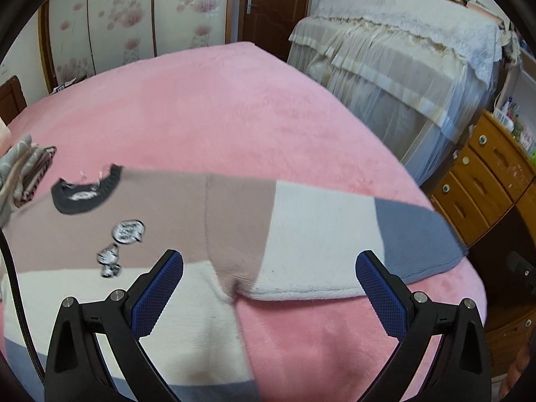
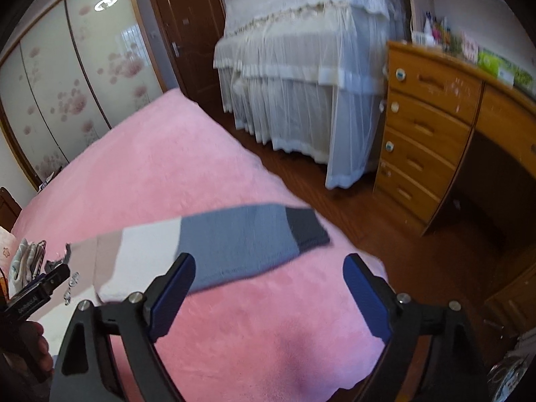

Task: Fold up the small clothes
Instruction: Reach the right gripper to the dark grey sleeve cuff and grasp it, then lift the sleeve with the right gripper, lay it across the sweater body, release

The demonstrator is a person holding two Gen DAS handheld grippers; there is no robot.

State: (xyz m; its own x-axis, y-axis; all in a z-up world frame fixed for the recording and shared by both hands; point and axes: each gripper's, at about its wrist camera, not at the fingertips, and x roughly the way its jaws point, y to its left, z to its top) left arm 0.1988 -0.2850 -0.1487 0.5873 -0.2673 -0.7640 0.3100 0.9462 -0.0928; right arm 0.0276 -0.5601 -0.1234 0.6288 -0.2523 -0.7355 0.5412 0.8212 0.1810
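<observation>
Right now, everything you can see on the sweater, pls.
The sweater lies flat, front up, on the pink blanket. It looks like soft knit in colour blocks: tan chest, cream middle, blue-grey lower band. It has a dark ribbed collar and a small cartoon print on the chest. One sleeve stretches out sideways, tan to cream to blue-grey, ending in a dark cuff near the bed's edge. Nothing grips it; only the blanket touches it.
</observation>
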